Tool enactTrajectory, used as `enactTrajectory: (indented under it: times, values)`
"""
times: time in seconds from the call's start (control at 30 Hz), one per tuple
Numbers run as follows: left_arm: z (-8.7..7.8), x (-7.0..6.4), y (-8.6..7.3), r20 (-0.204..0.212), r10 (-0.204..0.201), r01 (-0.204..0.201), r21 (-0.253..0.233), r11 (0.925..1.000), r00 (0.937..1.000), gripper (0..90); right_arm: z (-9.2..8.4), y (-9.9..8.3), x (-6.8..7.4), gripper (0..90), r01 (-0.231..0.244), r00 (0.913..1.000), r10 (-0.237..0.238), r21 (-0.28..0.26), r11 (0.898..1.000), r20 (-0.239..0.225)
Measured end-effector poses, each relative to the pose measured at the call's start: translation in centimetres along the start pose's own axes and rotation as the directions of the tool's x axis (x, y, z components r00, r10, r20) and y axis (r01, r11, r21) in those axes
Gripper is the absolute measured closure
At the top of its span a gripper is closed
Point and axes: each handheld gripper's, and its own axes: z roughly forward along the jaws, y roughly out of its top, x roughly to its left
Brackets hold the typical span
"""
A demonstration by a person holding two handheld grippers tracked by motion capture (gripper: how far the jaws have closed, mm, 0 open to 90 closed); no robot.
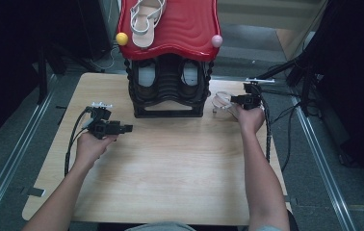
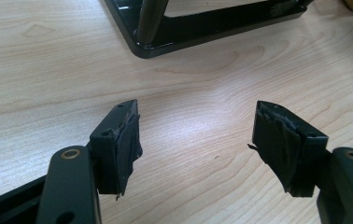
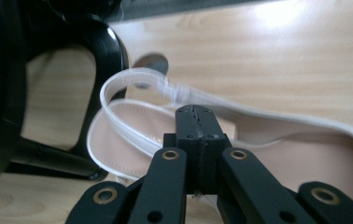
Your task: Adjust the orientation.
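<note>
A white strappy sandal [image 1: 221,102] hangs at the right side of the black shoe rack [image 1: 168,110]. My right gripper [image 1: 234,99] is shut on its thin white strap. In the right gripper view the closed jaws [image 3: 196,114] pinch that strap above the pale insole of the sandal [image 3: 128,135], with the rack's black frame [image 3: 6,93] to the left. A matching white sandal [image 1: 146,19] lies on the rack's red top [image 1: 189,29]. My left gripper [image 1: 127,128] hovers open over the wooden table [image 1: 170,168], left of the rack. Nothing sits between its pads [image 2: 123,140].
Two dark shoes [image 1: 146,77] stand on the rack's lower shelf. A yellow ball [image 1: 122,38] and a pink ball [image 1: 216,41] cap the red top's front corners. The rack's black base [image 2: 188,32] lies ahead of the left gripper. Cables trail from both grippers.
</note>
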Motion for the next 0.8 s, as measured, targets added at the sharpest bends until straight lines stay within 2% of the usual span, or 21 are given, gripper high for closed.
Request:
enactTrajectory:
  times: [0.07,0.27,0.3,0.5,0.63,0.8]
  values:
    - [0.0,0.0,0.0,-0.001,-0.003,0.003,0.0,1.0,1.0,32.6,0.2,-0.2,0.0,90.0,-0.004,1.0,0.004,0.021,1.0,-0.005]
    - [-0.1,-0.3,-0.2,0.002,0.007,-0.007,0.007,0.9999,1.0,32.6,-0.4,-0.7,0.1,90.0,0.056,0.9984,-0.055,0.084,0.995,-0.015]
    - [-0.1,-0.3,-0.2,0.003,0.006,-0.006,0.007,1.0,1.0,32.6,-0.6,-0.8,0.0,90.0,0.052,0.9986,-0.05,0.093,0.994,-0.016]
    - [0.0,-0.4,-0.2,0.009,0.007,-0.008,0.011,0.9999,0.9999,32.7,-1.5,-1.8,-1.0,90.0,0.057,0.9983,-0.055,0.101,0.993,-0.017]
    - [0.0,-0.3,-0.3,0.026,-0.012,0.012,0.004,0.9999,0.9996,32.7,-2.1,-2.3,-1.6,90.0,0.05,0.9987,-0.049,0.091,0.995,-0.009]
    - [0.1,-0.1,-0.3,0.026,-0.019,0.019,0.005,0.9998,0.9995,32.7,-2.7,-2.6,-2.7,90.0,0.052,0.9986,-0.053,0.114,0.992,0.006]
